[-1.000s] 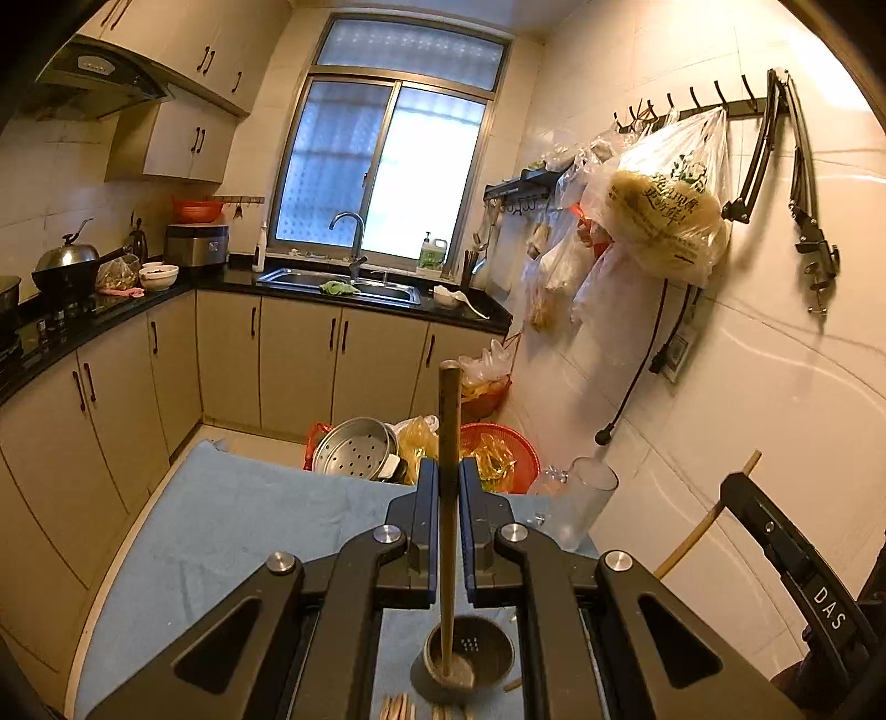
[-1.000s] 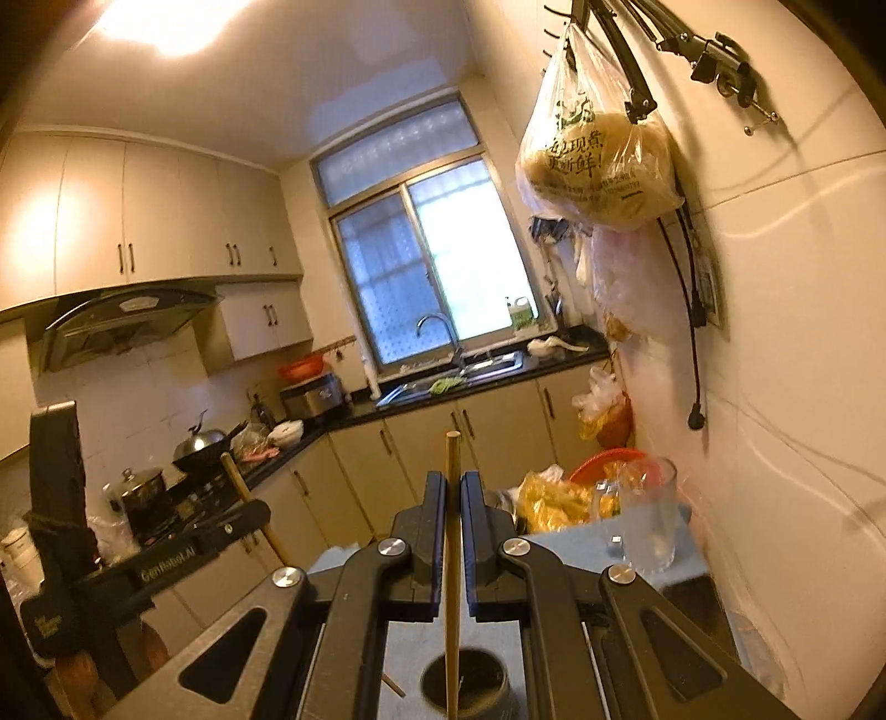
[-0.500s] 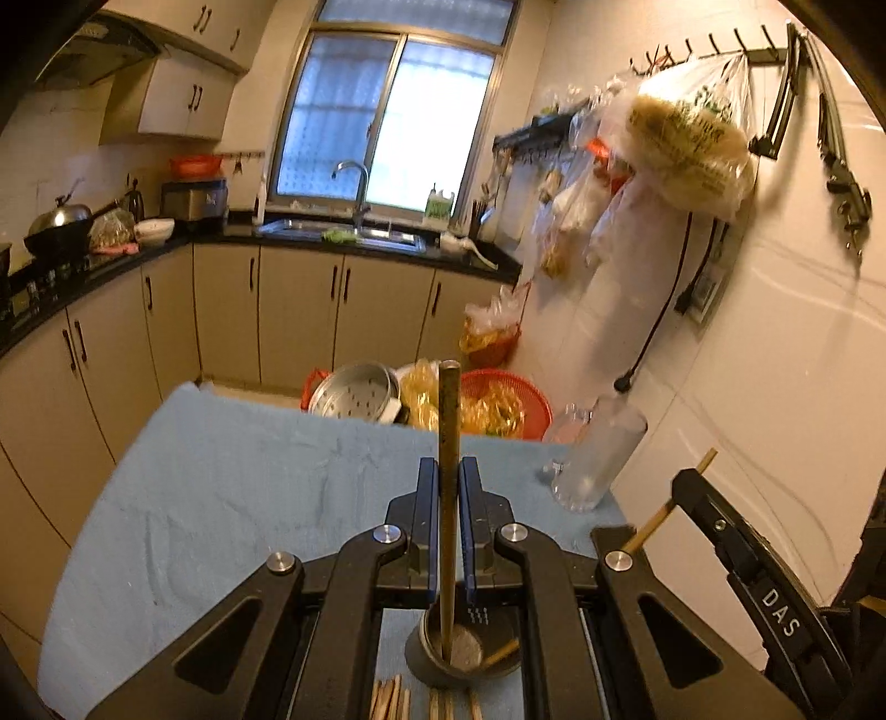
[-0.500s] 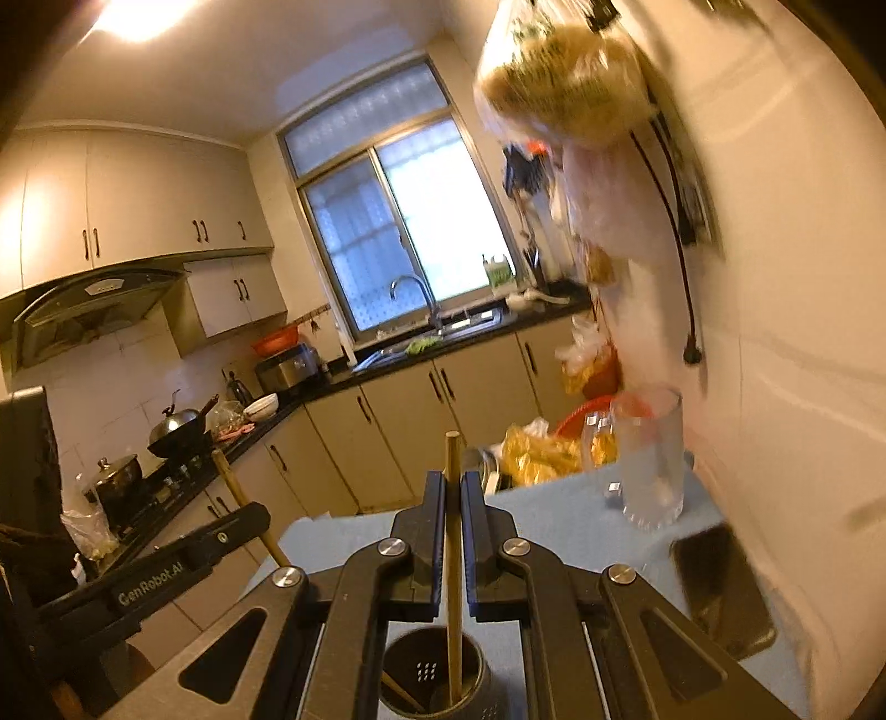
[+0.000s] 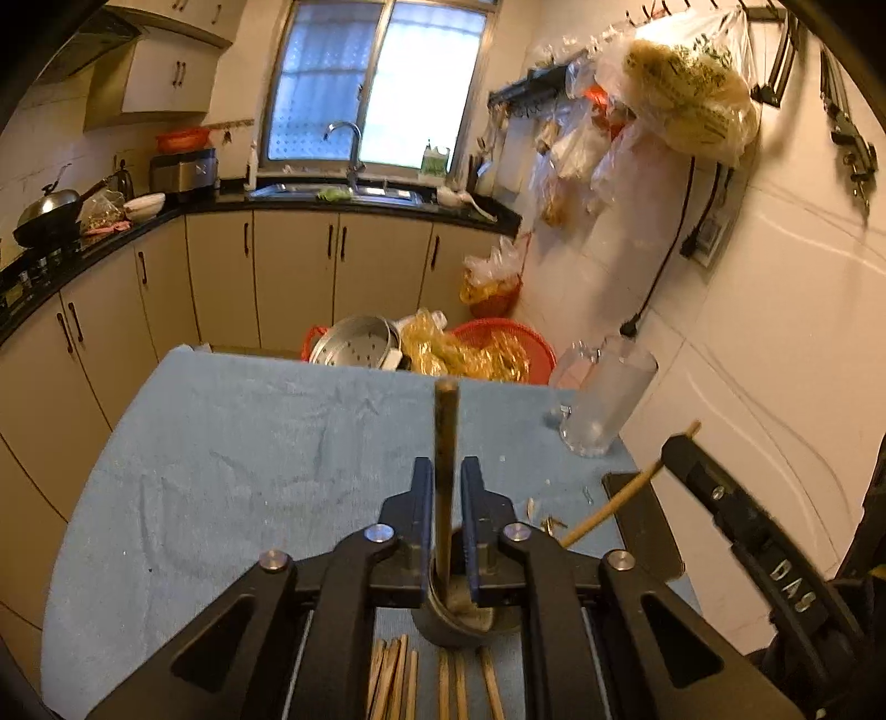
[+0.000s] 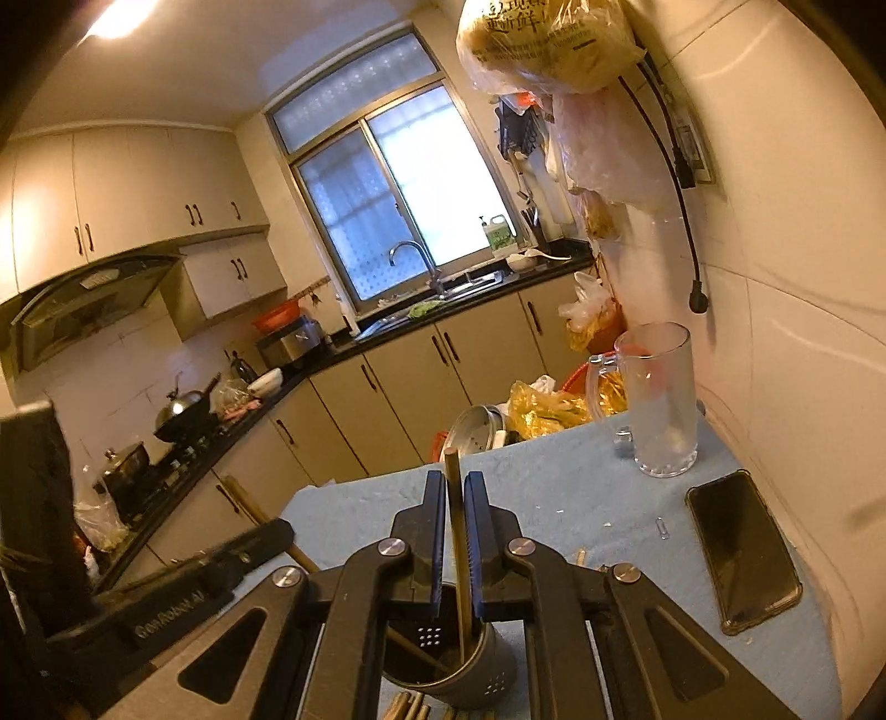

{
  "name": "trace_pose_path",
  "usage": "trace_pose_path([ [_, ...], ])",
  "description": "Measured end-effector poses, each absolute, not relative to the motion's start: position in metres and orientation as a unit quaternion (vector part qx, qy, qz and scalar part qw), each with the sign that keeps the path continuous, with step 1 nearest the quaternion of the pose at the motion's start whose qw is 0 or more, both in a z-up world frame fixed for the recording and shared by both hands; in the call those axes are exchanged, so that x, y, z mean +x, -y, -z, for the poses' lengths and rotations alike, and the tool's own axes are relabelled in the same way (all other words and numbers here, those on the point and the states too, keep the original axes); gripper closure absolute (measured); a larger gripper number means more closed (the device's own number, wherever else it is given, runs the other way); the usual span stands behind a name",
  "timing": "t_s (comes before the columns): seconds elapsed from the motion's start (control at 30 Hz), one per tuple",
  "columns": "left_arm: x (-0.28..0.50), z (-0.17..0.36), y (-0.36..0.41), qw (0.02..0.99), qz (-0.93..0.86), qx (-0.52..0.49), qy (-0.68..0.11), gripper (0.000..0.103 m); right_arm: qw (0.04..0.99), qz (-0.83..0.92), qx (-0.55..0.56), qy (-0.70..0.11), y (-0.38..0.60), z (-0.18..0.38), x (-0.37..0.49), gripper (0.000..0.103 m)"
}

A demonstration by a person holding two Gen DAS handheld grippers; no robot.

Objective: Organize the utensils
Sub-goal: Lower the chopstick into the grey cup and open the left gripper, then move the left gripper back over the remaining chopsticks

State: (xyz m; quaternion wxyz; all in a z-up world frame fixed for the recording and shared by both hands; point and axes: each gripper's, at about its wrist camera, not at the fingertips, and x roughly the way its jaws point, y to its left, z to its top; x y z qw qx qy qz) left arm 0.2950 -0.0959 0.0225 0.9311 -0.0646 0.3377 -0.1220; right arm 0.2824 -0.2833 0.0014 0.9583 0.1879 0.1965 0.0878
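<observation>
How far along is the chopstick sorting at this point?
Partly done. Each hand-held gripper, left and right, has a chopstick lowered into the holder. Both sets of jaws are opening, with the sticks standing between them. At least one more stick already leans inside the holder. Left: several loose chopsticks lie on the blue cloth before it.

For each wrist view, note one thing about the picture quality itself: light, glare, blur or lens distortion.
Left wrist view: the window is blown out white, and the fisheye bends the cabinets and wall lines. Right wrist view: a ceiling light glares at top left, warm yellow cast throughout, dark vignette in the corners.
</observation>
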Motion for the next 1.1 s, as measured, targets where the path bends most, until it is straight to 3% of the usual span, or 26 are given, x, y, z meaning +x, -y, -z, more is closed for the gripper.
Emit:
trace_pose_path([
  [0.07,0.291,-0.025,0.092,0.929,0.122,-0.067,-0.341,0.077,0.955,-0.094,0.197,-0.201,0.285,-0.004,0.278,0.091],
  [0.13,0.277,-0.035,0.084,0.936,0.120,-0.069,-0.325,0.073,0.954,-0.091,0.203,-0.200,0.290,-0.011,0.268,0.083],
  [0.2,0.261,-0.046,0.074,0.942,0.116,-0.066,-0.306,0.051,0.959,-0.084,0.196,-0.187,0.293,-0.021,0.244,0.070],
  [0.3,0.227,-0.058,0.054,0.950,0.105,-0.066,-0.286,0.047,0.965,-0.084,0.182,-0.172,0.293,-0.034,0.204,0.052],
  [0.4,0.192,-0.055,0.031,0.950,0.103,-0.076,-0.286,0.039,0.970,-0.076,0.165,-0.160,0.290,-0.037,0.161,0.047],
  [0.77,0.091,-0.006,-0.008,0.936,0.035,-0.055,-0.347,0.038,0.960,-0.065,0.136,-0.237,0.265,0.000,0.073,0.044],
  [1.1,0.069,0.004,0.006,0.930,0.049,-0.026,-0.365,0.038,0.952,-0.071,0.106,-0.278,0.247,0.025,0.046,0.045],
])
